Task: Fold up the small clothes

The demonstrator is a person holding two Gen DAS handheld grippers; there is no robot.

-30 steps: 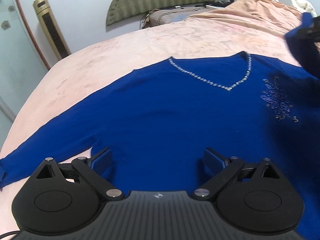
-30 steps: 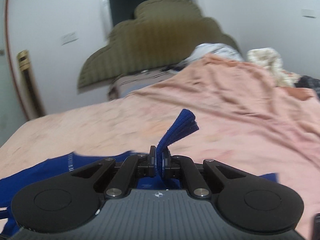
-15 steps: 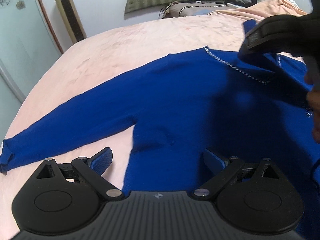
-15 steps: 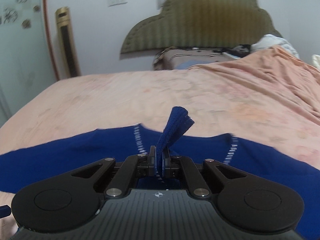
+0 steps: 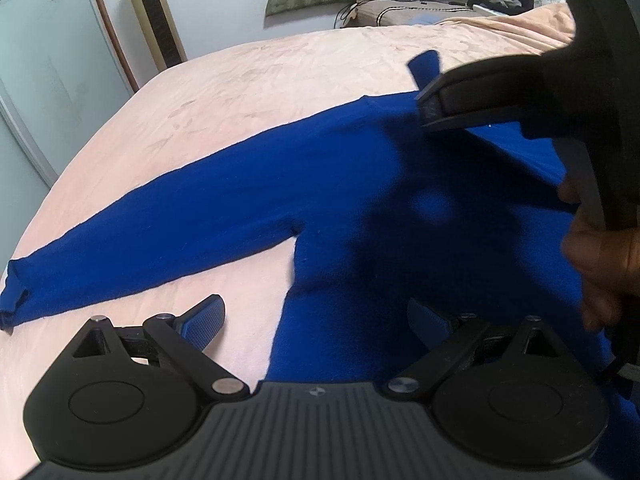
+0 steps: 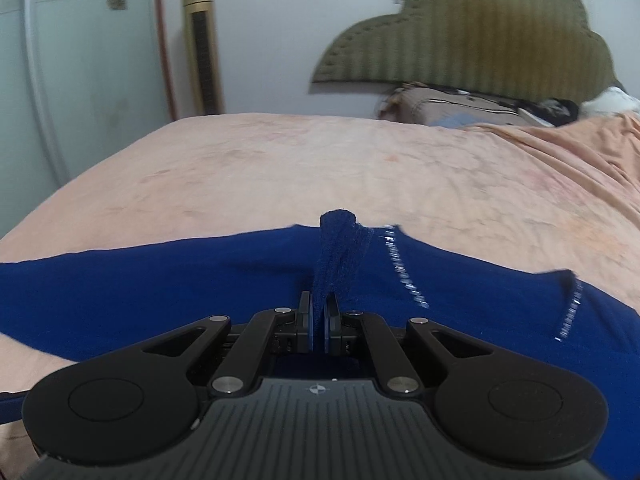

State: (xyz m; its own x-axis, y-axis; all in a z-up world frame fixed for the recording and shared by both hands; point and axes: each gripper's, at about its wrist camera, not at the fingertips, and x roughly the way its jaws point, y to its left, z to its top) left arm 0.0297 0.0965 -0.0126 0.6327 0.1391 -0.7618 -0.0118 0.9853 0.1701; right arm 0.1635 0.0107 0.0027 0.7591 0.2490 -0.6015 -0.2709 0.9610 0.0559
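Observation:
A blue sweater (image 5: pixel 328 200) with a beaded V-neck (image 6: pixel 404 272) lies flat on the peach bedspread (image 5: pixel 240 92). Its left sleeve (image 5: pixel 132 244) stretches out toward the bed's left edge. My right gripper (image 6: pixel 319 312) is shut on the cuff (image 6: pixel 340 248) of the other sleeve, which sticks up between the pads. That gripper (image 5: pixel 428 108) hangs over the sweater's shoulder, the cuff (image 5: pixel 426 66) poking out of it, a hand (image 5: pixel 600 256) holding it. My left gripper (image 5: pixel 316 320) stands open low over the sweater's side, just below the armpit, with nothing between its fingers.
A gold tower fan (image 6: pixel 202 44) stands by the wall next to a glass door (image 5: pixel 44 80). A green padded headboard (image 6: pixel 480 36) and a brown pillow (image 6: pixel 452 110) sit at the bed's head. The bedspread bunches into folds (image 6: pixel 580 148) at the far right.
My right gripper carried the sleeve cuff leftward across the sweater, from beyond its right side to over the neckline and shoulder. My left gripper drifted left, bringing the outstretched left sleeve into view.

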